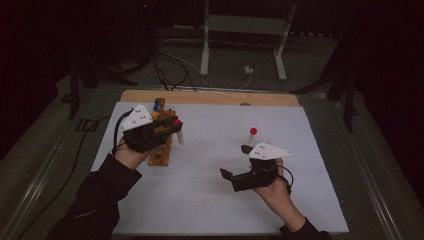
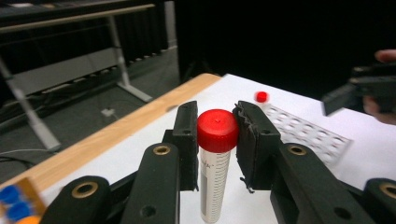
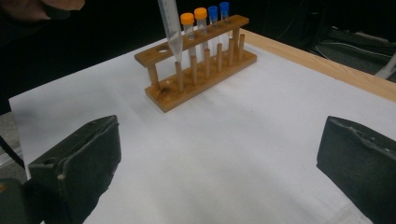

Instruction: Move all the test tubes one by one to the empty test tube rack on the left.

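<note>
My left gripper is shut on a clear tube with a red cap, gripping it just under the cap. In the high view the left gripper holds this tube above the near end of a wooden rack. In the right gripper view the tube's pointed tip hangs just over the rack, beside an empty hole. My right gripper stands open with nothing between its jaws, low over the white sheet. Another red-capped tube stands upright in a white tray rack.
Two orange-capped tubes and two blue-capped tubes stand in the wooden rack. A white sheet covers the wooden table. Cables and a metal stand lie beyond the far edge.
</note>
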The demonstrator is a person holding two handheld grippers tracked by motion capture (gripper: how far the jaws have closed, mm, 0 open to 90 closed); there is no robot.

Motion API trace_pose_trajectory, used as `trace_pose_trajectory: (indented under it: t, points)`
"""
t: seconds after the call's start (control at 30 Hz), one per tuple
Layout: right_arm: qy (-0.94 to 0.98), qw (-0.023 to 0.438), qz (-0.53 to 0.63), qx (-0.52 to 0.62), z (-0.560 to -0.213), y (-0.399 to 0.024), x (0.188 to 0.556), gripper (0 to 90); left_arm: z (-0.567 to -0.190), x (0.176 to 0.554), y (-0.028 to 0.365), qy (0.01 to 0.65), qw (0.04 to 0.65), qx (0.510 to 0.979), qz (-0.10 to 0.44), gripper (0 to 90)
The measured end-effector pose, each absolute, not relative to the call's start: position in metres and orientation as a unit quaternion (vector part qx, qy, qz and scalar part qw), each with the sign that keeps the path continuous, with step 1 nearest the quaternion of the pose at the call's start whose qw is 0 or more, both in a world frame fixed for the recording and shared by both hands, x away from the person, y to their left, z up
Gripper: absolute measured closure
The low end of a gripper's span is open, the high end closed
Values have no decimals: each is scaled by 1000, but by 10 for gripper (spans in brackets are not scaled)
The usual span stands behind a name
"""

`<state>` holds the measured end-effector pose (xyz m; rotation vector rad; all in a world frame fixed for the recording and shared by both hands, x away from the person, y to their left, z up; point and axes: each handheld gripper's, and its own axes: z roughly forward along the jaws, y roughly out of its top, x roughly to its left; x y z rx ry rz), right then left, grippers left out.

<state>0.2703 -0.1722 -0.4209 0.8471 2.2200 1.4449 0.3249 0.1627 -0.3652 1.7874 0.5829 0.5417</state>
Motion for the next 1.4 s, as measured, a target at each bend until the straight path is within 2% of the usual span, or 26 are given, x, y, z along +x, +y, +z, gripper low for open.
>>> trace_pose_trajectory:
  t: [0.5,0.83,1.4]
  points:
    - [789,157,514,297,-423,-172,272,1,-372,345,209,324,536,721,296,720]
    - [789,155,516,295,-423,-173,271,1,-389,353,218,351,507,717,324,719]
    - [789,152,516,297,-423,-174,272,1,-429,359,217,391,484,716,316,719]
